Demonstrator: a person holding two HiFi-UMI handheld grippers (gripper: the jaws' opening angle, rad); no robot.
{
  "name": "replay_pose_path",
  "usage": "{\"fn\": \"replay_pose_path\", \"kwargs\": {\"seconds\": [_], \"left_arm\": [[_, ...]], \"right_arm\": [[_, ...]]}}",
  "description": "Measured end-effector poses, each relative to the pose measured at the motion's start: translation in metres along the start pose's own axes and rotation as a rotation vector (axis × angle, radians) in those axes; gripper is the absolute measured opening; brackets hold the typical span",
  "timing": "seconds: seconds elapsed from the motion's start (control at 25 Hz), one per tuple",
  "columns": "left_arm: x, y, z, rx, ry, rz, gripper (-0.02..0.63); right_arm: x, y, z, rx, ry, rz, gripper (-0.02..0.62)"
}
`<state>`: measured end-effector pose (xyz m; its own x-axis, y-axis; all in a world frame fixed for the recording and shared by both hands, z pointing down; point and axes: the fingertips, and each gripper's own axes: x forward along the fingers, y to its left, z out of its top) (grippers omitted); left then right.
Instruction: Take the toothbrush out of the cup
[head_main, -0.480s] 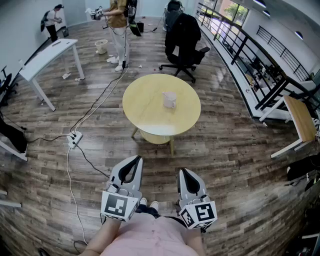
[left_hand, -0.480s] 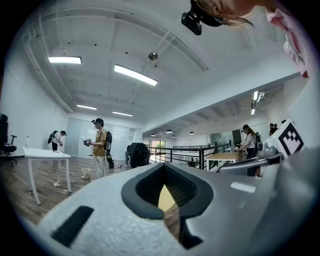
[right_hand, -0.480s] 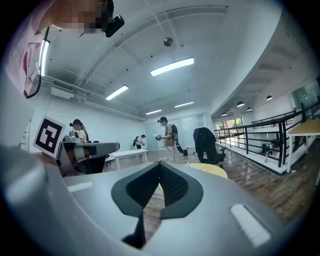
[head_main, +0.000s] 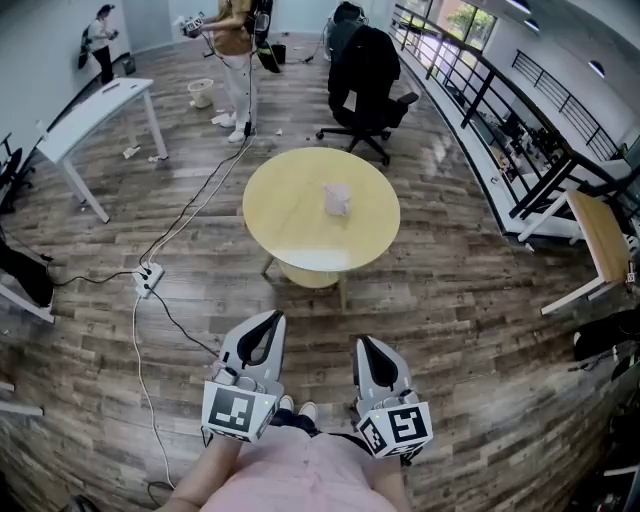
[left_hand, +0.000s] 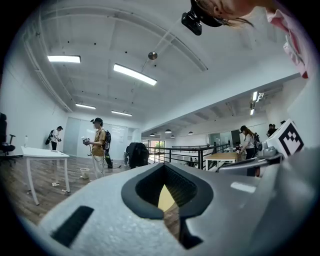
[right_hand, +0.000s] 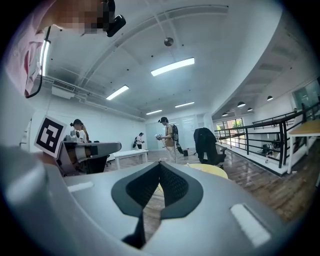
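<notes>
The left gripper (head_main: 268, 318) and right gripper (head_main: 365, 342) were clenched, empty, at lower centre. The cup (head_main: 338, 199) stood on the round table (head_main: 290, 235) above frame centre, well apart from both.

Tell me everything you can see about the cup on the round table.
The cup is small and pale, whitish to faintly pink. It looks like plastic, though it is too far off to be sure. It stands upright near the middle of the round yellow table, and only the tabletop touches it. Its rim and contents are too small to make out, so no toothbrush can be confirmed.
</notes>
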<state>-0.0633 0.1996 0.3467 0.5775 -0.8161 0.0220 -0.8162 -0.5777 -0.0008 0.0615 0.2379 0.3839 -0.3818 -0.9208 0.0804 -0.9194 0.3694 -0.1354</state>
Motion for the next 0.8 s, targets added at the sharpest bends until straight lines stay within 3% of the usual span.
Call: {"fn": "replay_pose_path", "kwargs": {"seconds": [0.12,0.24,0.44,0.8], "left_arm": [[0.004,-0.002,0.001,0.003,-0.005,-0.002,-0.003],[0.01,-0.007,0.011,-0.005,-0.087,-0.008,-0.003],[0.021,-0.006,0.011,0.013,-0.118,-0.004,-0.003],[0.066,0.042,0.01,-0.015,-0.123,-0.01,-0.003]], "right_arm": [[0.0,-0.004,0.004,0.008,-0.02,0.0,0.003],[0.003,-0.008,0.004,0.013,-0.02,0.007,0.003],[0.018,-0.015,-0.001,0.011,-0.014,0.036,0.003],[0.084,-0.024,0.002,0.008,0.013,0.053,0.003]]}}
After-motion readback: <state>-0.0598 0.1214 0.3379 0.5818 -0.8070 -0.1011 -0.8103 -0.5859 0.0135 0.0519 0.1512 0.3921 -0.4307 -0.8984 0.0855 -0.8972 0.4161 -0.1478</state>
